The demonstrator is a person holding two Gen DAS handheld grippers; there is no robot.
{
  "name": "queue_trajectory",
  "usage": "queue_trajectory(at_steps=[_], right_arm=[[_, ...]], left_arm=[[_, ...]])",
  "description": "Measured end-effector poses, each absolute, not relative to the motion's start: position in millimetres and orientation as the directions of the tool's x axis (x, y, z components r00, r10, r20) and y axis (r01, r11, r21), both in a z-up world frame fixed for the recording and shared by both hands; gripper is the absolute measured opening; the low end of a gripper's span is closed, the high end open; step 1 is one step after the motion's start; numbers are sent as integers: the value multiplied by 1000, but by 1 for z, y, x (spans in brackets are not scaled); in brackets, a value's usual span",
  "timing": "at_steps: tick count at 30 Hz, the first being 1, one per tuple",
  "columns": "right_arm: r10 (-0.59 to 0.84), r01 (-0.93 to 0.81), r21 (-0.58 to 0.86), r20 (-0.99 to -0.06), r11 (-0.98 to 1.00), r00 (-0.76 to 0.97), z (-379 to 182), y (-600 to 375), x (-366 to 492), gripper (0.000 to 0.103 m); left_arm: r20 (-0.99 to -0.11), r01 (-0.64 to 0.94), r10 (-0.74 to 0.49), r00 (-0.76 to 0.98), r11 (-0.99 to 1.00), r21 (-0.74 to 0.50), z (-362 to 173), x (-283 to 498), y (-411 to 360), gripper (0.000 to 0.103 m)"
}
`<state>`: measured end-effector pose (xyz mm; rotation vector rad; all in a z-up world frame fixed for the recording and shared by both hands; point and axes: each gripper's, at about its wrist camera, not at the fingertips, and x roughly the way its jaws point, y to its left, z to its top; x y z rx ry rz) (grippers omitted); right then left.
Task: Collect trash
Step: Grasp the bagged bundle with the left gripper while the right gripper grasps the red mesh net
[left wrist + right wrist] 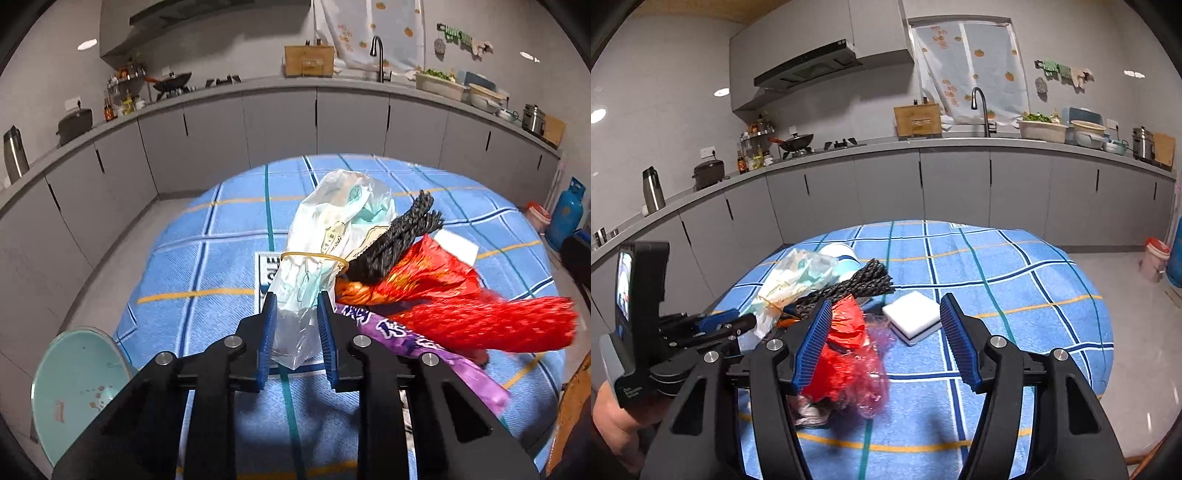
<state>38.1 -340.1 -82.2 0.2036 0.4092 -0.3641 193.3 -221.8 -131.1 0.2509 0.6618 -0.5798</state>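
On a round table (1015, 280) covered with a blue checked cloth, in a grey kitchen, a small heap of rubbish lies together: a clear plastic bag (332, 221) bound with a rubber band, a dark braided rope (399, 236), a red wrapper (424, 273), red netting (491, 325) and a purple wrapper (424, 339). The left gripper (295, 321) pinches the near end of the plastic bag between its blue pads. The right gripper (886, 343) hovers spread wide above the red netting, holding nothing. A white sponge block (914, 314) sits just beside the heap, toward the table's middle. A pale green plate (74, 384) shows beyond the table's near left edge. Collecting seems barely begun; one piece is gripped, the rest remains on the table, and I can see no bin for certain. The table's far half is open cloth, giving room to lift away; the heap sits near the table's near edge.
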Motion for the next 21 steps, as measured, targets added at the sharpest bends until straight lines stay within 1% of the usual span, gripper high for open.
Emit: queue_trajectory(at_steps=[6, 14, 16, 20, 21], right_arm=[[-273, 348, 113, -420, 931, 866, -78, -324, 35, 61], [-220, 305, 105, -482, 946, 848, -96, -311, 44, 60], [-200, 293, 115, -497, 949, 844, -99, -310, 46, 56], [-172, 277, 129, -521, 952, 836, -107, -309, 48, 53], [-163, 272, 133, -534, 953, 830, -110, -309, 50, 48]], left_arm=[[-576, 552, -417, 703, 831, 73, -104, 167, -202, 21], [-569, 537, -412, 712, 842, 62, -100, 148, -178, 21], [-571, 529, -408, 712, 847, 55, -100, 149, -172, 21], [-569, 524, -407, 714, 851, 48, -99, 149, -166, 21], [-569, 526, -410, 713, 849, 48, -99, 147, -167, 21]])
